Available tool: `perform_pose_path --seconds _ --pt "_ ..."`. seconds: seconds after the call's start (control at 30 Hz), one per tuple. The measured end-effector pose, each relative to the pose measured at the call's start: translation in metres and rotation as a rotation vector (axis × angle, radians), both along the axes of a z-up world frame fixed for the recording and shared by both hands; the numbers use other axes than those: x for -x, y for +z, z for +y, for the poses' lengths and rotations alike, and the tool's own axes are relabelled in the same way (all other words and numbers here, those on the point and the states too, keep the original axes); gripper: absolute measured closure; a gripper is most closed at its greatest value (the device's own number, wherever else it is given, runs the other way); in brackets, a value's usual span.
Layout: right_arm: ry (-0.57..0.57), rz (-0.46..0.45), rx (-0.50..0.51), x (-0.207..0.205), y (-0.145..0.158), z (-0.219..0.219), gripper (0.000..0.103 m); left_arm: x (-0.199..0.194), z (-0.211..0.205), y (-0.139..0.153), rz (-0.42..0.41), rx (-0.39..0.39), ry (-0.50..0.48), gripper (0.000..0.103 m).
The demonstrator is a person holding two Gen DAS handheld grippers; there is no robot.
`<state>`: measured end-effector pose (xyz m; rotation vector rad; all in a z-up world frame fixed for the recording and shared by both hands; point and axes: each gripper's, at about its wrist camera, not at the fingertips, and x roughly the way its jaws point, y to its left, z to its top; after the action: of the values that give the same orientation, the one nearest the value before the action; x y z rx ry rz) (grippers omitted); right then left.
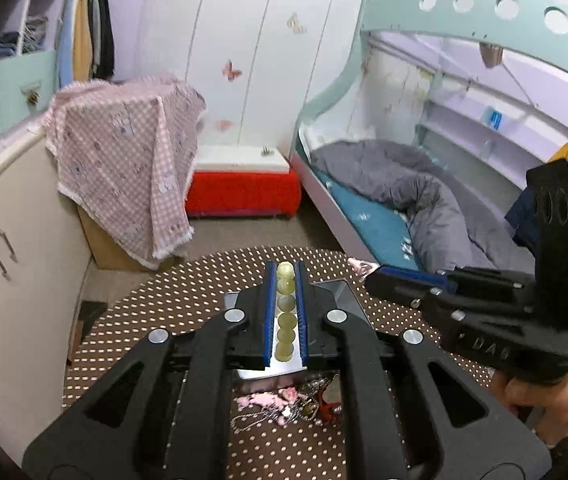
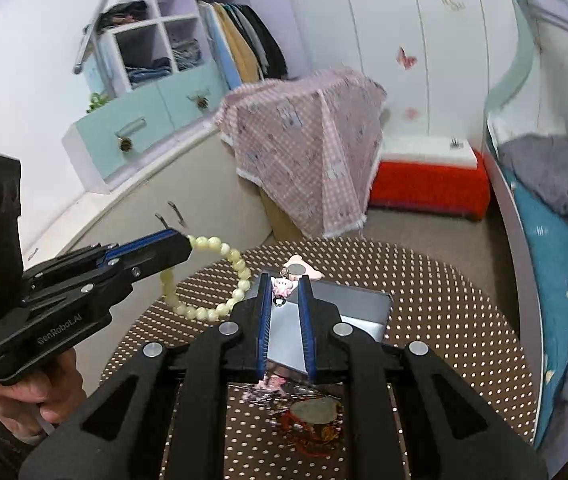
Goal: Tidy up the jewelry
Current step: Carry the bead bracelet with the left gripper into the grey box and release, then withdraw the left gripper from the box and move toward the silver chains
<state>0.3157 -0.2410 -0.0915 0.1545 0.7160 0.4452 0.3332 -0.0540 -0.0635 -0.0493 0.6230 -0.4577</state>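
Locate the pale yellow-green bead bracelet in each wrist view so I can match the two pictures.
Left wrist view: pale yellow-green bead bracelet, centre, a column of beads clamped between the left tool fingers.
Right wrist view: same bracelet, left of centre, looping from the left tool's tip.
Shared landmark: pink checked cloth draped behind the brown dotted table.

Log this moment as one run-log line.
left gripper: shut on bead bracelet, lifted | right gripper: shut on pink charm above grey box | remaining jewelry pile on dotted table
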Motion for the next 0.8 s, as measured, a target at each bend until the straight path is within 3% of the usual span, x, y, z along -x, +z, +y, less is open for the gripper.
perform_pose_path --seconds 0.07,0.13,0.17,0.2,0.3,0.47,0.8 --pt "-0.019 0.032 -0.021 -0.009 -0.006 -0.006 0.089 -0.012 -0.005 -0.008 0.024 -0.036 0.012 0.092" --pt "-0.059 0.050 -0.032 -0.015 -0.010 -0.014 0.068 -0.019 -0.005 -0.013 0.050 -0.056 0.034 0.057" --pt "-0.085 0.047 -0.038 -0.015 -0.011 -0.018 0.041 -0.019 -0.001 -0.013 0.038 -0.058 0.076 0.016" --pt "-0.121 0.031 -0.039 -0.013 -0.009 -0.024 0.022 -0.015 0.004 -0.012 0.008 -0.042 0.101 0.009" --pt "-0.166 0.008 -0.055 -0.003 -0.004 -0.037 0.009 -0.011 0.015 -0.008 -0.009 -0.030 0.145 0.009" --pt "-0.226 -0.028 -0.045 0.010 0.005 -0.050 0.008 0.004 0.037 -0.004 -0.036 -0.030 0.217 0.009" --pt "-0.302 -0.098 -0.008 0.060 0.021 -0.050 0.008 0.044 0.076 -0.018 -0.038 -0.037 0.260 0.009"
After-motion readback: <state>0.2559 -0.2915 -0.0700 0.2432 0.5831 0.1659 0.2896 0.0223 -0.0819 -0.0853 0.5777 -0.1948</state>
